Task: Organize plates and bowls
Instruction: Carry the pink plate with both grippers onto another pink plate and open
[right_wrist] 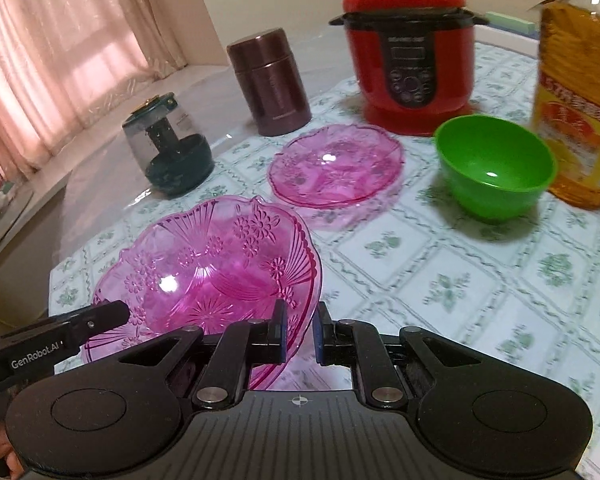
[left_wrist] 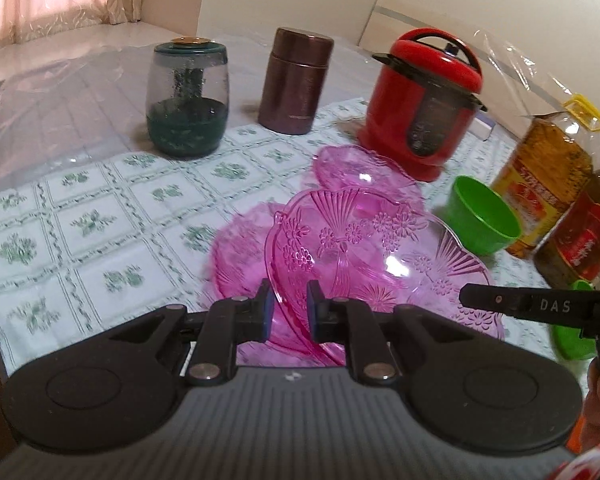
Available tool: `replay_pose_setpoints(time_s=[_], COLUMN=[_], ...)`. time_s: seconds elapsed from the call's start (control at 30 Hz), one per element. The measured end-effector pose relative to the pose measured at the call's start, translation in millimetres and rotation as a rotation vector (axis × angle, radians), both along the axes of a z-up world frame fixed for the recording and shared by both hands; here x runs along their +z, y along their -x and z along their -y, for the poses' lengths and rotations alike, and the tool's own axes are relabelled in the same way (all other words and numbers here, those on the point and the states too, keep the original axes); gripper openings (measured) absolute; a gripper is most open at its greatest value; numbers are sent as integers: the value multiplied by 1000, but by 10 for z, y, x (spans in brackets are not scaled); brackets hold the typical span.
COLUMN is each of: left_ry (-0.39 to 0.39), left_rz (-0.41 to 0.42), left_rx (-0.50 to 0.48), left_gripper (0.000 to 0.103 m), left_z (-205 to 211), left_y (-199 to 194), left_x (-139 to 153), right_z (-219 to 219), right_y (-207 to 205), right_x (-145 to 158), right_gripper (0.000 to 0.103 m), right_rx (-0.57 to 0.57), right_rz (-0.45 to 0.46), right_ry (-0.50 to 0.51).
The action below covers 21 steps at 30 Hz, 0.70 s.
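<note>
1. The surface (right_wrist: 480, 280) has a flowered cloth on it.
2. The big pink plate (right_wrist: 216, 264) is in the air, tilted, hollow side up; it is round, so no long side.
3. Left claw (left_wrist: 290, 308) and right claw (right_wrist: 300, 330) each pinch its rim.
4. Next, I think: lower it flat onto the other pink plate (right_wrist: 336, 166), beside the green bowl (right_wrist: 494, 166).

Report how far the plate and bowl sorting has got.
Nothing looks stacked yet. In hand: both claws, left and right, grip opposite rims of one pink plate, held above the tablecloth. Left: a second pink plate lies alone near the red cooker, and a green bowl stands apart beside the oil bottle.
</note>
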<state>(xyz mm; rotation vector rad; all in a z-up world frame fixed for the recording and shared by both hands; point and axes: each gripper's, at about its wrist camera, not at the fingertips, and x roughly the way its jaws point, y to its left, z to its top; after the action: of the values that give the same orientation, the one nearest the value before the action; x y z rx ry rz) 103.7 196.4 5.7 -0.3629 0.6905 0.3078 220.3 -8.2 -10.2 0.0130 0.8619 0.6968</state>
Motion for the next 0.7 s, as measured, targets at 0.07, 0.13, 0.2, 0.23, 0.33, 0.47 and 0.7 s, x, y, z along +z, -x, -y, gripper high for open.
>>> replay_pose_setpoints(time_s=[0.07,0.13,0.2,0.23,0.33,0.47,0.7], left_ry=[-15,-22,-31,-37,-57,-87,-116], left_rz=[-11,-23,-36,-41,-57,-80,-109], left_rx=[2,3,2,1,-3,-15,-30], left_gripper=[14,14,14,14,14,15,16], left_z=[-72,-146,-205,-226,-266,-275,-284], left_y=[-52,-112,-173,-198,-277,-371,-452], left_x=[-41,-95,-149,-171,-241,-324,-457], right_z=[-97,-186,-260,-299,-388,-442,-535], right_y=[-43,-112,-168,-199,-267,-299,-310], right_x=[-28,-69,-118,-145,-205,-277,-400], right_gripper=[13,13,13,13,13,13,14], right_rx=[5,9,9,10,14,15,24], right_rz=[1,-1,-4,-4,5,20,44], right_ry=[0,0,4,8,28,50,94])
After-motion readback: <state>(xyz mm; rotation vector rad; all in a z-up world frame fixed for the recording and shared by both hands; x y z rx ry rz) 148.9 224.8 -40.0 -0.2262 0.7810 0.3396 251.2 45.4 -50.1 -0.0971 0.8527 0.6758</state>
